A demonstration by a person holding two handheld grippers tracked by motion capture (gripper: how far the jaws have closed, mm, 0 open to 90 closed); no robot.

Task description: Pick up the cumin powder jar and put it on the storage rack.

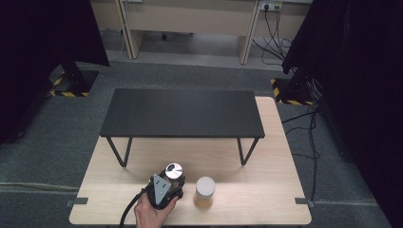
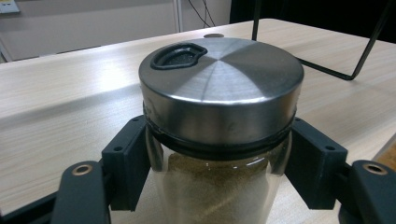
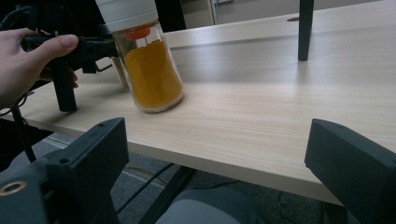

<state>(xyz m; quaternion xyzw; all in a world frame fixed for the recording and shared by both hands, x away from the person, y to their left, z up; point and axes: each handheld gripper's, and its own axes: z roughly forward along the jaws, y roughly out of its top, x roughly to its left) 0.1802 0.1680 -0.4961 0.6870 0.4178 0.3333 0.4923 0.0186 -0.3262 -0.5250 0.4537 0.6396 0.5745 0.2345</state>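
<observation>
The wooden table (image 1: 266,156) is carrying everything here, and a low black shelf (image 1: 183,113) on thin metal legs is standing across its far half, well beyond the jaws. Nothing is sitting on that shelf.

Near the front edge, two spice jars are standing upright, close beside each other but apart. The jar with the steel lid (image 2: 219,88) is sitting directly between the left gripper (image 1: 164,190) jaws. In the left gripper view the two black pads are lying against the glass on both sides just under the lid's rim, so the jaws are clenching on this jar, or at least touching it; brownish powder is filling it. Its long axis is running straight up, crosswise to the jaws, so a lift would probably carry it level. The person's left hand (image 1: 151,212) is wrapping around the gripper from the bottom edge.

The jar of orange powder (image 3: 152,70), with a white lid, is standing just to the right of the gripped jar. From the right gripper (image 3: 224,154) it is lying ahead and to the left, well apart from the jaws, which are spread wide and holding nothing, hanging off the table's near edge and below its top. The left hand is clearly the nearer one to both jars.
</observation>
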